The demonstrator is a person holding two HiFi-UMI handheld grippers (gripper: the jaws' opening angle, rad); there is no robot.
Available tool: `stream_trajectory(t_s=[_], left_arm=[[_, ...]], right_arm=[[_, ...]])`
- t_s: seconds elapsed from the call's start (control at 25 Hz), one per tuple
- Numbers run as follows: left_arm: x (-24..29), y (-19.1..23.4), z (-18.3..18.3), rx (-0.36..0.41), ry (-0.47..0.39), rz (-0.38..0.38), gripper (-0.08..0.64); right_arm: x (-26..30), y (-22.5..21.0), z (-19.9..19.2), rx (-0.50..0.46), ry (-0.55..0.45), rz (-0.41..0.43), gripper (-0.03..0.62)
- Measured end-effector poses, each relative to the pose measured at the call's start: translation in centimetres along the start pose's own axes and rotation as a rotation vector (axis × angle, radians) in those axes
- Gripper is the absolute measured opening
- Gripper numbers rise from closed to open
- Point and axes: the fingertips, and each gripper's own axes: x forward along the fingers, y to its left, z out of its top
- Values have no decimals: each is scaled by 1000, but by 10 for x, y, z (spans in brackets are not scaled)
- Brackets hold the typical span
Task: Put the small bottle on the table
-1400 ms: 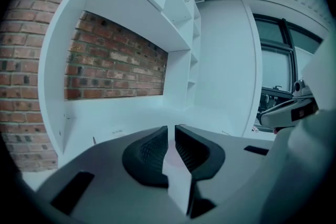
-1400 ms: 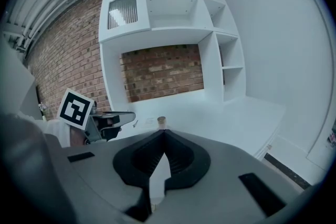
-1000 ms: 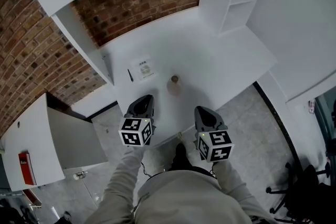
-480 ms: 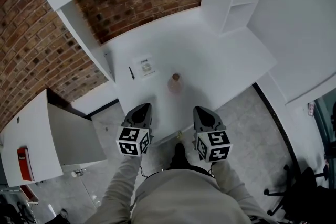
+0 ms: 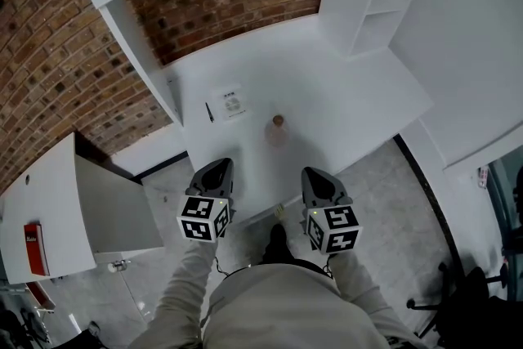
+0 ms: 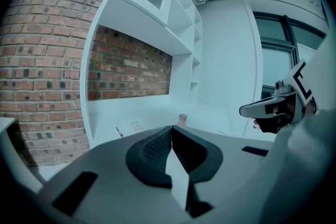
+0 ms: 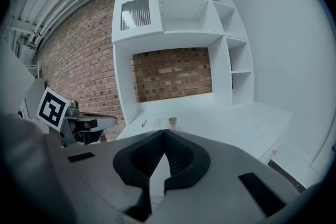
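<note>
Standing where, the small bottle? (A1)
Upright on the white table, out in the open. Pen and paper slip lie off to its left. (A2)
Claws? (A1)
Left gripper: jaws together, nothing between them. Right gripper: same, pressed together and empty. Both are held near the table's front edge. Bottle sits ahead of them, well apart, roughly between the two lines they point along, touching neither. (A2)
</note>
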Motion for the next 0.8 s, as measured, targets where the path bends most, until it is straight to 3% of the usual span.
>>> stream_trajectory(t_s=[0.4, 0.8], left_arm=[[-1, 6, 2, 31, 6, 0, 21], [-3, 13, -7, 5, 24, 15, 21]], right_arm=[[0, -3, -4, 0, 8, -17, 28], [2, -4, -5, -8, 14, -17, 28]])
